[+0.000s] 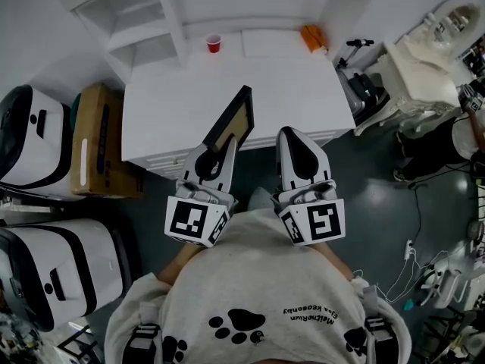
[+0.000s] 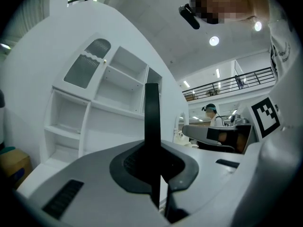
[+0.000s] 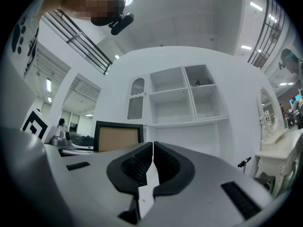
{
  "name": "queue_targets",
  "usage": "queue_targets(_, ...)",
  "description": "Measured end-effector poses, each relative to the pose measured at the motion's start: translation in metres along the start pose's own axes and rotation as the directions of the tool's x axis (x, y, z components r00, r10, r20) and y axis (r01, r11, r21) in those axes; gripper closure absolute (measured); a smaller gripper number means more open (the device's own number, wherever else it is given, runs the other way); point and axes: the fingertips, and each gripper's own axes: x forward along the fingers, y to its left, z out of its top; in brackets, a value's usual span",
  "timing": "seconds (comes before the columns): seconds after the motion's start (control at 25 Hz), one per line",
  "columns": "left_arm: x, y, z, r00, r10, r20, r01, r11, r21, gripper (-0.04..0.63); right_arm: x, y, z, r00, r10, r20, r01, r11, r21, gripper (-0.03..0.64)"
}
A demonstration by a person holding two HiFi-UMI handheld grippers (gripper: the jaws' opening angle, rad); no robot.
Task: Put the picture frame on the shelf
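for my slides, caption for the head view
Left gripper holds a picture frame above a white table; right gripper shut and empty beside it.

- what sits on the white surface [image 1: 167, 120]?
- an upright red cup [image 1: 214, 43] near its far edge, and an orange thing [image 1: 314, 38] at the far right corner.
- and behind?
- the white shelf [image 1: 144, 21].
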Motion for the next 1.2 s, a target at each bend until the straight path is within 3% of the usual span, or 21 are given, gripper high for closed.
queue_targets(0.24, 0.006, 0.005, -0.003, 1.000, 0.002, 0.018, -0.002, 1.000, -0.022, 0.569, 0.010, -0.002, -0.005, 1.000, 0.014, -0.006, -0.014, 1.000, -0.010, 0.580)
queue_targets(0.52, 0.026, 0.014, 0.006, 0.999, -0.002, 0.046, 0.001, 1.000, 0.003, 0.569, 0.029, -0.014, 0.000, 0.999, 0.019, 0.027, -0.018, 1.000, -0.014, 0.580)
queue_targets(1.2, 0.133, 0.079, 0.029, 0.997, 0.023, 0.068, -0.025, 0.999, 0.031, 0.569, 0.144, -0.074, 0.003, 0.998, 0.046, 0.050, -0.046, 0.999, -0.006, 0.580)
